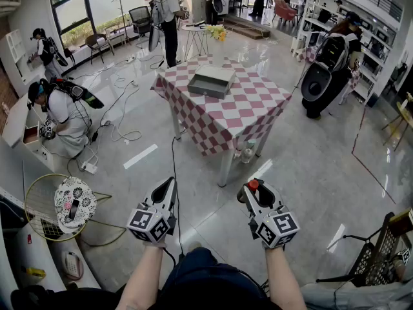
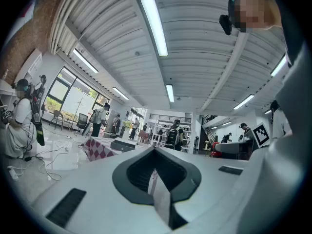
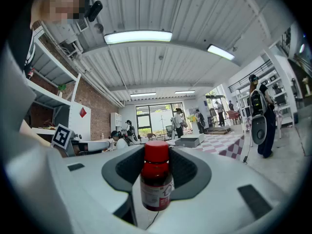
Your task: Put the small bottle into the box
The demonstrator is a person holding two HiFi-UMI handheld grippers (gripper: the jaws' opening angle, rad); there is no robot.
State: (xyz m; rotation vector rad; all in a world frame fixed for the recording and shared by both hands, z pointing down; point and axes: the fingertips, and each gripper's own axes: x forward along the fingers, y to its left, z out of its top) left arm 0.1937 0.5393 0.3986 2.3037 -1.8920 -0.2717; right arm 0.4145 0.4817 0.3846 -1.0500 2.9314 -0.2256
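Observation:
The small bottle (image 3: 156,182), dark red with a red cap and a white label, stands upright between the jaws of my right gripper (image 3: 157,156), which is shut on it. In the head view its red cap (image 1: 253,185) pokes out of the right gripper (image 1: 249,191) above the floor. My left gripper (image 1: 168,187) is held beside it, shut and empty (image 2: 155,154). The grey open box (image 1: 211,81) lies on the red-and-white checkered table (image 1: 248,112), well ahead of both grippers. The box also shows far off in both gripper views (image 3: 189,141) (image 2: 122,145).
Grey tiled floor lies between me and the table. Cables (image 1: 122,131) trail across it at the left. A person with a backpack (image 1: 332,66) stands right of the table, another crouches at the left (image 1: 61,115). A racket (image 1: 48,205) and a metal chair (image 1: 377,257) flank me.

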